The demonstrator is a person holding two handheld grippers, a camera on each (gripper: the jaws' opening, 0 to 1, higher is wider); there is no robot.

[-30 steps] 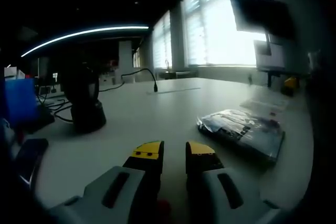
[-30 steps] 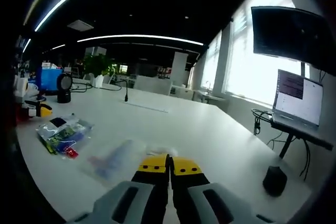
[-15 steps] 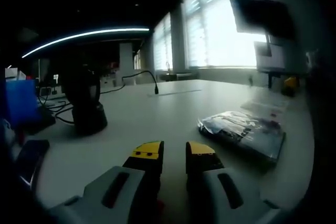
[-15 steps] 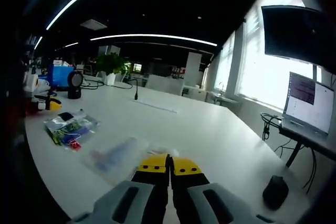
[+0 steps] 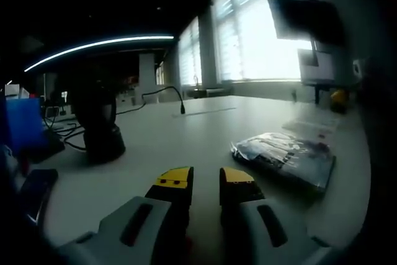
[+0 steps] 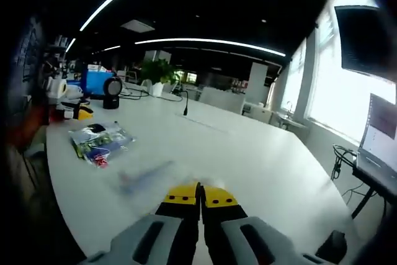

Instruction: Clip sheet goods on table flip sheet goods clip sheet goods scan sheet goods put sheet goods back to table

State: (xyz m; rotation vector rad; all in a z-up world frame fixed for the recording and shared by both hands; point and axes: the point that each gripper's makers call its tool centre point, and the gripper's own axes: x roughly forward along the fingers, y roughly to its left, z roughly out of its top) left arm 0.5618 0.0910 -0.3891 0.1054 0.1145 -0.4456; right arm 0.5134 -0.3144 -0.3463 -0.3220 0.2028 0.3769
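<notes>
A pile of clear-wrapped sheet goods point(image 5: 285, 156) lies on the white table point(image 5: 186, 134), ahead and right of my left gripper point(image 5: 206, 178), which is open and holds nothing. My right gripper point(image 6: 200, 194) has its jaws pressed together on the edge of a thin clear sheet packet point(image 6: 146, 175), blurred, with blue and red marks. That packet point(image 5: 310, 125) appears beyond the pile, under the right gripper's yellow tip point(image 5: 338, 96). The pile point(image 6: 99, 144) lies far left on the table point(image 6: 248, 153), with the left gripper point(image 6: 80, 113) behind it.
A black round-headed scanner stand point(image 5: 102, 128) with cables, a blue box point(image 5: 25, 122) and a dark phone point(image 5: 34, 187) sit to the left. A gooseneck microphone point(image 6: 185, 100) stands mid-table. A laptop point(image 6: 378, 141) and a mouse point(image 6: 332, 246) are at right, a wall screen point(image 5: 304, 20) by the windows.
The right gripper view has swung, so the pile and the laptop sit differently; the clear packet has stayed at its jaws. The left gripper view has barely shifted.
</notes>
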